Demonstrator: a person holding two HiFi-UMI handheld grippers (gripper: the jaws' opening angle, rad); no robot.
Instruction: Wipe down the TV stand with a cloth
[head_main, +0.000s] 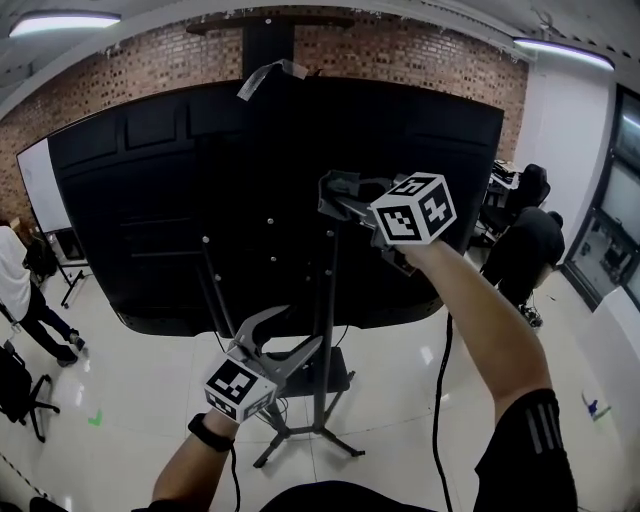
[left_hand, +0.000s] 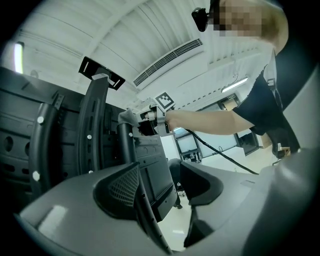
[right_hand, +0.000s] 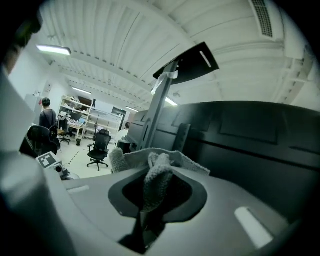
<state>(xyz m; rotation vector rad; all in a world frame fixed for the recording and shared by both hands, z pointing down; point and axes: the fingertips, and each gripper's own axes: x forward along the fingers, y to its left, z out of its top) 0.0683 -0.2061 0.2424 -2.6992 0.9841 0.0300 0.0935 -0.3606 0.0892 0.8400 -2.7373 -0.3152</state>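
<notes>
Cloth sits pinched in right gripper by TV stand, while left gripper jaws gape apart.

No legible txt, brand, nr or sign anywhere. Just b/w square marker patterns on cube of left gripper & on right gripper; no letters/digits.
</notes>
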